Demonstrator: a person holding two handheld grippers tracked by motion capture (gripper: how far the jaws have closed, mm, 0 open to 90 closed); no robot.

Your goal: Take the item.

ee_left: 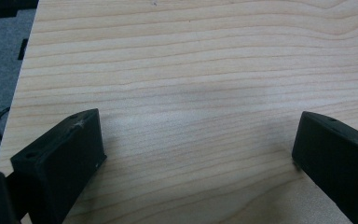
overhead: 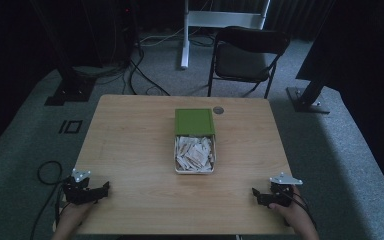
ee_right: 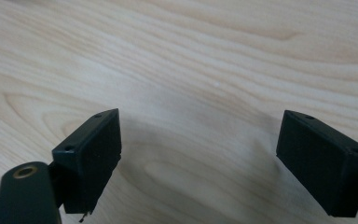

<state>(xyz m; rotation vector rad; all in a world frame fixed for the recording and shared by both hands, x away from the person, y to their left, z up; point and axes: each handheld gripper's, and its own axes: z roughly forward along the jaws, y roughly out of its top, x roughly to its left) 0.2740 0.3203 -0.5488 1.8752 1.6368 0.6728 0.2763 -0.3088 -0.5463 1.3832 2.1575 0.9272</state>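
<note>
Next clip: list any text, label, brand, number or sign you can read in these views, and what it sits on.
None readable.
Green lid: plain, no print visible.
Paper packets in the open box: any print too small and blurred to read.
Round disc on the table: no marking legible.
Black jaws in both gripper views: bare, unmarked.

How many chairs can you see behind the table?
1. The black folding chair stands on the carpet past the table's far edge, toward the right. The room beyond is dark, so others could be hidden there.
</note>
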